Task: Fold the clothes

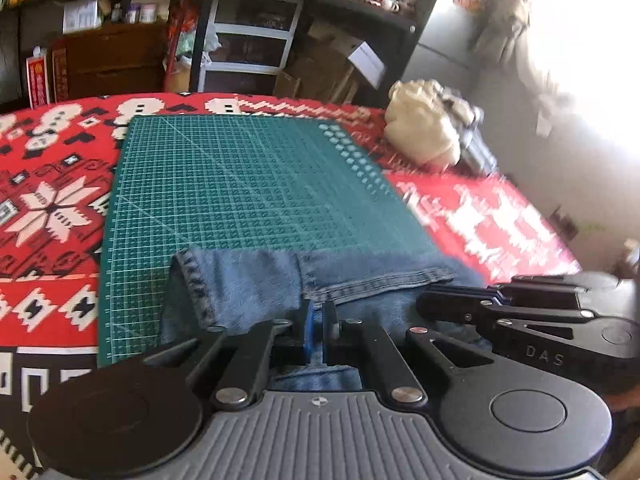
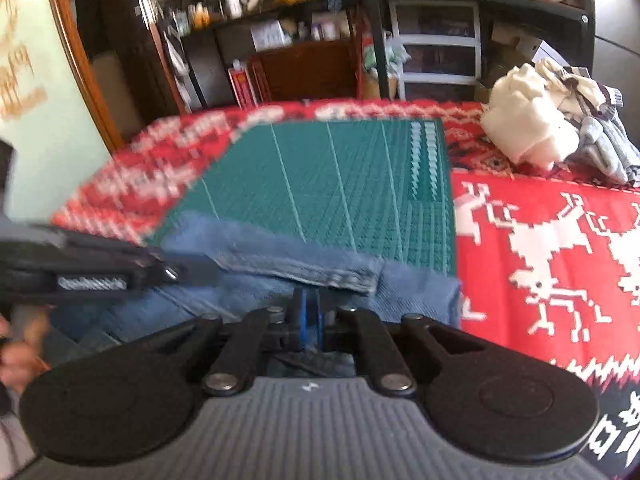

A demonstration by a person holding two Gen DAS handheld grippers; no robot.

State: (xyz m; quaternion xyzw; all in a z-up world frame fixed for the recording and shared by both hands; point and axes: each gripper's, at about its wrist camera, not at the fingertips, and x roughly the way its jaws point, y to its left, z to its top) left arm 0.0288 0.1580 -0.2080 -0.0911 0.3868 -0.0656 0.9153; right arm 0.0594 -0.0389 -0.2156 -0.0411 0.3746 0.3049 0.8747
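Blue jeans (image 1: 248, 276) lie over the near edge of a green cutting mat (image 1: 240, 184), with a stitched hem folded on top. My left gripper (image 1: 319, 312) is shut on the jeans, with denim pinched between its blue-padded fingers. The right gripper's black body (image 1: 520, 312) lies just to its right, over the same denim. In the right wrist view, my right gripper (image 2: 309, 304) is shut on the jeans (image 2: 280, 264) just under the hem. The left gripper's body (image 2: 100, 272) comes in from the left, blurred. The mat (image 2: 340, 176) stretches away beyond.
A red patterned tablecloth (image 1: 52, 200) covers the table around the mat. A pile of cream and grey clothes (image 1: 424, 128) (image 2: 528, 128) sits at the far right corner. Shelves and plastic drawers (image 1: 248, 40) stand behind the table. A hand (image 2: 20, 356) shows at the left edge.
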